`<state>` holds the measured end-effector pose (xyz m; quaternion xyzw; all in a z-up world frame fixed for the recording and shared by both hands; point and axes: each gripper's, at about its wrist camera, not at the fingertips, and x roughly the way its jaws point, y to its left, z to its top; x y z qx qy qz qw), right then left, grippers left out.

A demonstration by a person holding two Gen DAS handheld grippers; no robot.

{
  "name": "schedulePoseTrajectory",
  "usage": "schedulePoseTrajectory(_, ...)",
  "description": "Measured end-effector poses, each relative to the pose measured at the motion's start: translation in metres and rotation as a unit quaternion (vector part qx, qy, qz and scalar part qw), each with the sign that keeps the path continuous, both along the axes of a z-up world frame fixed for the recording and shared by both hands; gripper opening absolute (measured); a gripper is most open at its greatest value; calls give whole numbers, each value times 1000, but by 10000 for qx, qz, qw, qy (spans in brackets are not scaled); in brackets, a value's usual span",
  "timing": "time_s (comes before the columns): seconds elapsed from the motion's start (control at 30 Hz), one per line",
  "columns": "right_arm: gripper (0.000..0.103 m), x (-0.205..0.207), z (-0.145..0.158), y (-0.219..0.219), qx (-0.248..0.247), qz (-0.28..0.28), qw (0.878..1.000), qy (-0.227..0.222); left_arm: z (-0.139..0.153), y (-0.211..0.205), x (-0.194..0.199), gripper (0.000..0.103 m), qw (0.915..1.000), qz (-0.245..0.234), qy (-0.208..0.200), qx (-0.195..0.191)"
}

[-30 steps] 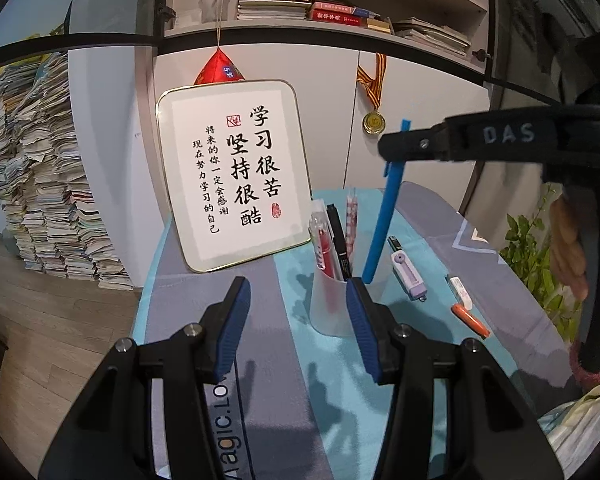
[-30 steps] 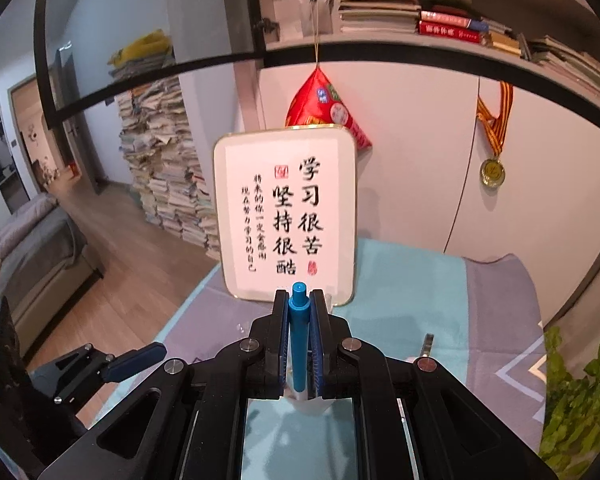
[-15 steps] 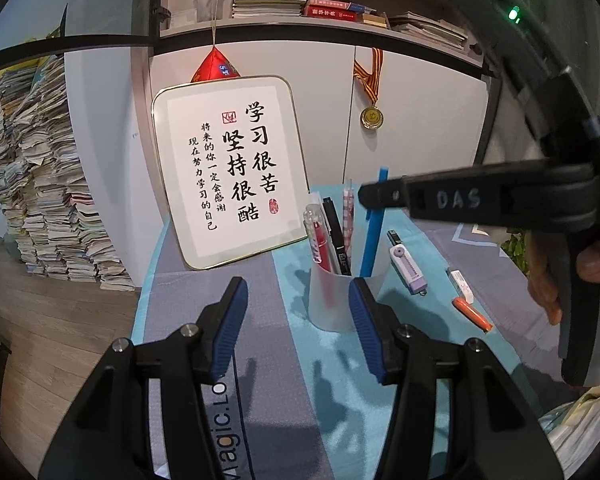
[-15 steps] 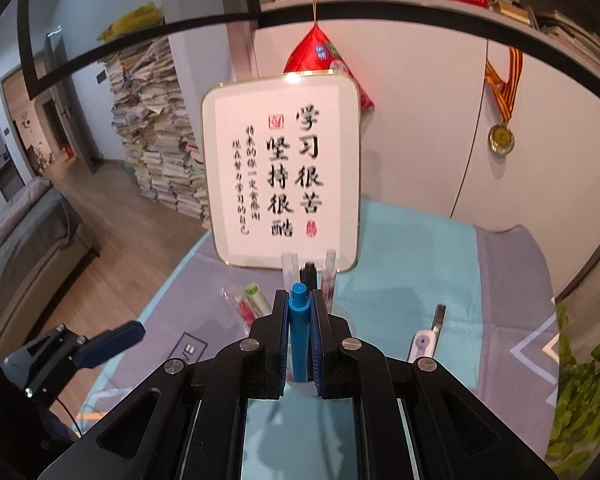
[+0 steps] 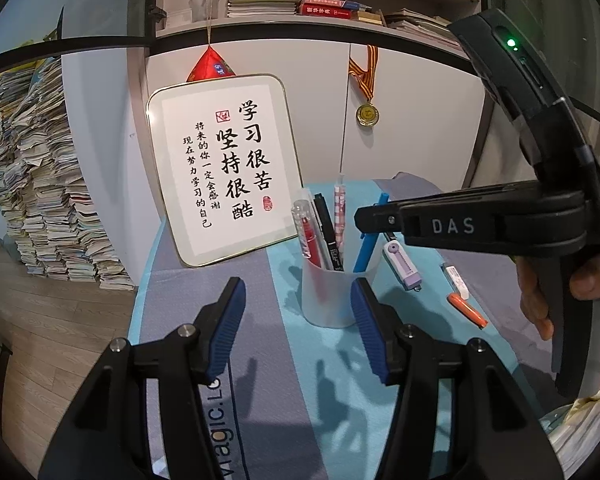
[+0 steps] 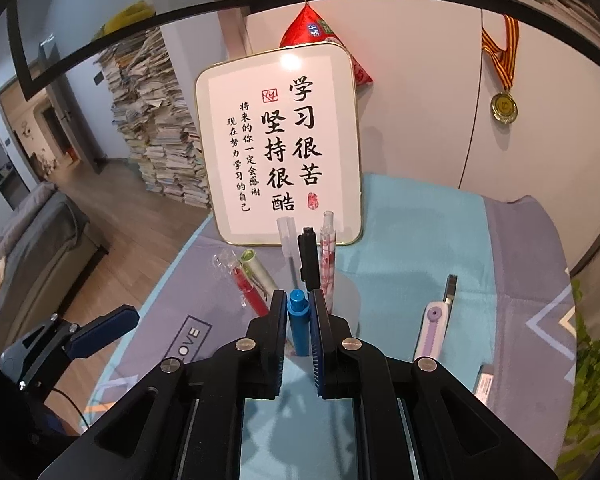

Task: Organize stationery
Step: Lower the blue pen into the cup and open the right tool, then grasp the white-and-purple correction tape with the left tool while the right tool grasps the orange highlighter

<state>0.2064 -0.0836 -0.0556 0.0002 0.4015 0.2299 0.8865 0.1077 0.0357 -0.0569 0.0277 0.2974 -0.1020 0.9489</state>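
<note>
Your right hand-held gripper [image 6: 299, 320] clamps the blue pen [image 6: 299, 322] at frame centre, its lower end inside the cup [image 5: 332, 296]. Your left hand-held gripper [image 5: 298, 322], empty, has just been opening below the cup.

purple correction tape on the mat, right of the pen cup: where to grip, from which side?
Grip the purple correction tape across its narrow width at mid-body, coming from above. It lies flat on the mat, long and slim, with clear mat on both long sides; the pen cup stands to its left, so avoid a sideways approach.
</note>
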Motion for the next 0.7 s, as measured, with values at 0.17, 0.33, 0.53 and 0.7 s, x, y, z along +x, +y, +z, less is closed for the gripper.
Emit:
schedulePoseTrajectory(0.17,11,-8,5,-9,138,3,9999,8,0,-9,-3,55,9999,-98,9,26)
schedulePoseTrajectory(0.33,12,-16,11,-30,337,-180,9992,-75,-2,-17,-7,55,9998,-195,55,70)
schedulePoseTrajectory(0.53,12,-25,17,-69,498,-631,9966,-192,-8,-37,-12,55,9986,-495,171,118)
schedulePoseTrajectory(0.7,12,-27,4,-105,431,-1054,9935,4,-17,-67,-8,55,9954,-859,386,156)
